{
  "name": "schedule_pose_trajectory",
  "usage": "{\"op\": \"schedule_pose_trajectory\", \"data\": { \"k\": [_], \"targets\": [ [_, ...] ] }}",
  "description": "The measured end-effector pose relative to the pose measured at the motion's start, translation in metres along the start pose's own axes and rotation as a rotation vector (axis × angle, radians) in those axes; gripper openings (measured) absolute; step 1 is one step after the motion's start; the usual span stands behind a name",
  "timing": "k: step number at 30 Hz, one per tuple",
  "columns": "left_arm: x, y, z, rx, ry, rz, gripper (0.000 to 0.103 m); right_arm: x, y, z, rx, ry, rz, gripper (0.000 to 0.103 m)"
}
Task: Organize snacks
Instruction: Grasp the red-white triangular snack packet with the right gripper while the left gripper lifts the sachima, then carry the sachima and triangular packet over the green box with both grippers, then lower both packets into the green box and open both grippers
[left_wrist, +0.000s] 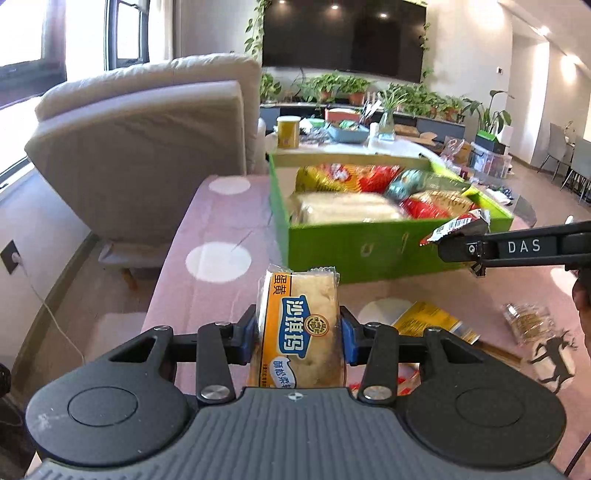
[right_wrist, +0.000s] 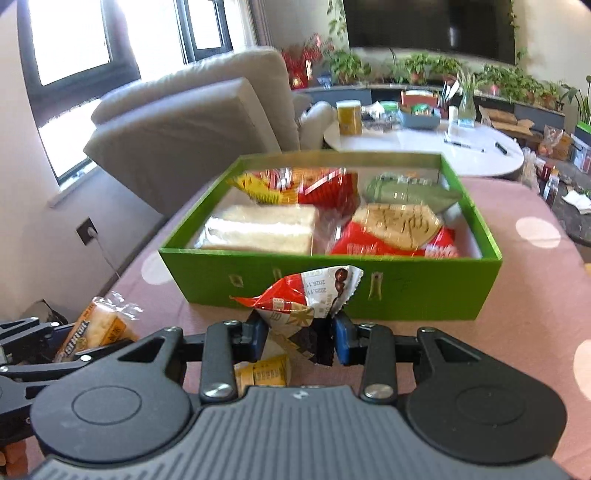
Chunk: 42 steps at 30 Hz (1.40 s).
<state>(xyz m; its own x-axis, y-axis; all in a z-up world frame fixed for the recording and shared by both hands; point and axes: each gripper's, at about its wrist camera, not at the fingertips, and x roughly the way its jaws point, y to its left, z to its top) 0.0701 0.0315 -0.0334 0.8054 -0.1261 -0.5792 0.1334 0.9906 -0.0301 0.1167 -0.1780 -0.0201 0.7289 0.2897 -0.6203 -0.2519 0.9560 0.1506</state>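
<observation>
- Left wrist view: the left gripper (left_wrist: 298, 330) has its jaws clamped on the sides of an orange-wrapped pastry snack (left_wrist: 300, 328), lifted above the pink tabletop (left_wrist: 207, 221) short of the green box (left_wrist: 354, 243). It looks light, soft and crushable.
- Right wrist view: the right gripper (right_wrist: 299, 341) has its jaws pinched on a crinkly red-and-white snack packet (right_wrist: 306, 295), held before the box; the slippery foil is best gripped mid-body.

Green box (right_wrist: 332, 284) dead ahead at 12 o'clock, near wall upright, top open but floor packed with snack packs (right_wrist: 391, 229); bare strip only along its right inner wall at 2. Pink tabletop (left_wrist: 221, 218) clear at 10–11 left of box. Loose wrappers (left_wrist: 528, 321) clutter 3–4. Sofa (left_wrist: 147, 147) blocks beyond 10
</observation>
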Motion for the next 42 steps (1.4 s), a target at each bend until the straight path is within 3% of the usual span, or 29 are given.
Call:
{"op": "schedule_pose_trajectory", "data": {
  "k": [8,16,27,34,42],
  "targets": [
    [0.000,-0.014,0.037,0.018,-0.067,-0.057,0.040,-0.011,-0.005,0.021,-0.019,-0.074,0.021,0.076],
    [0.034,-0.020,0.087,0.023,-0.078,-0.074,0.040,0.006,-0.011,0.058,-0.023,-0.107,0.010,0.076],
    [0.090,-0.021,0.125,0.016,-0.012,-0.066,0.040,0.049,-0.026,0.079,0.013,-0.022,-0.079,0.076],
    [0.132,-0.025,0.129,0.029,0.060,-0.060,0.041,0.081,-0.022,0.087,-0.050,0.036,-0.226,0.076],
    [0.161,-0.011,0.137,-0.007,0.079,-0.005,0.040,0.108,-0.027,0.096,-0.027,0.065,-0.144,0.076]
  ]
}}
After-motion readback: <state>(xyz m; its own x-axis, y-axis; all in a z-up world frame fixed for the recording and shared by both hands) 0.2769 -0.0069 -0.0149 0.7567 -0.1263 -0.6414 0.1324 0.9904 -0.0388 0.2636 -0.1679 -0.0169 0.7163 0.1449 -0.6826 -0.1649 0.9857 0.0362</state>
